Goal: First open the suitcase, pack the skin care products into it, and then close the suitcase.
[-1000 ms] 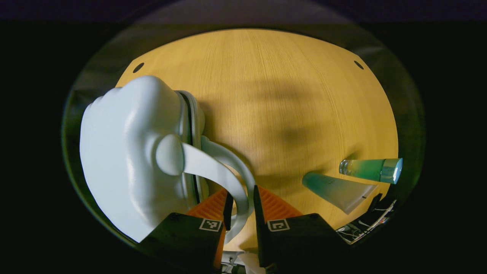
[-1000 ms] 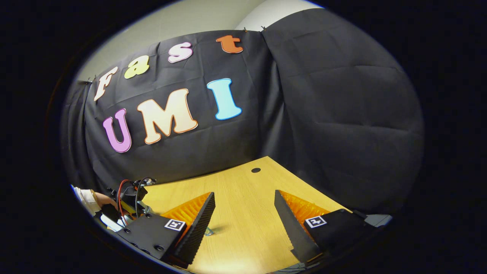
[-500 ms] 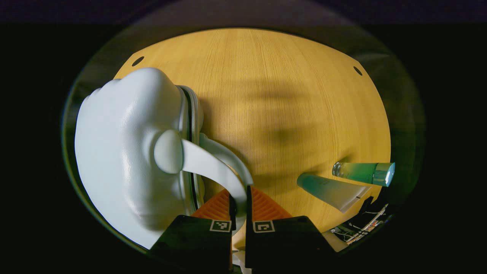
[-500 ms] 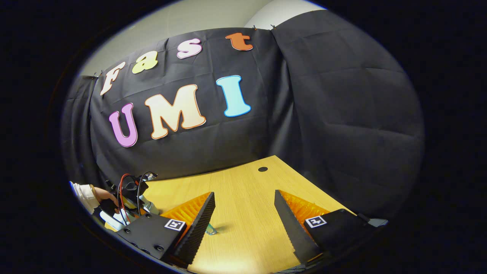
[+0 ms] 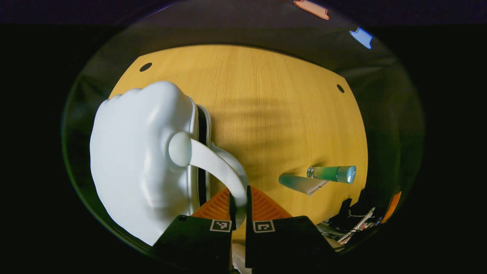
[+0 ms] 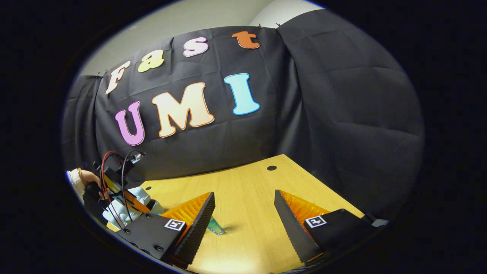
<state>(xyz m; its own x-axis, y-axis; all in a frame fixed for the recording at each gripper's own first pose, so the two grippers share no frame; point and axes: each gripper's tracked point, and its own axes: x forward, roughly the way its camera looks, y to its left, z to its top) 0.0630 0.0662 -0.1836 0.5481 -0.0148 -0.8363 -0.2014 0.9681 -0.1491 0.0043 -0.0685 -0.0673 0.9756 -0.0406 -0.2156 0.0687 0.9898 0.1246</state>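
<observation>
Opening step: my left gripper [image 5: 239, 208] is clamped on the curved white handle [image 5: 217, 167] of the glossy white hard-shell suitcase [image 5: 140, 160] just ahead-left. Next I'd lift that half open. My right gripper [image 6: 243, 224] hangs wide apart, holding nothing.

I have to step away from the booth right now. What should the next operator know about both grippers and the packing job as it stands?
Left gripper: shut on the white handle of the suitcase, which stands on the wooden table.
Right gripper: open, holding nothing, above the table.
Skin care: a green bottle and a green tube lie side by side on the table, to the right of the suitcase in the left gripper view.
Done: handle grasped. A dark gap shows along the suitcase's seam; how far it is open I cannot tell.
Left: open the suitcase fully, pack bottle and tube, close it.
</observation>
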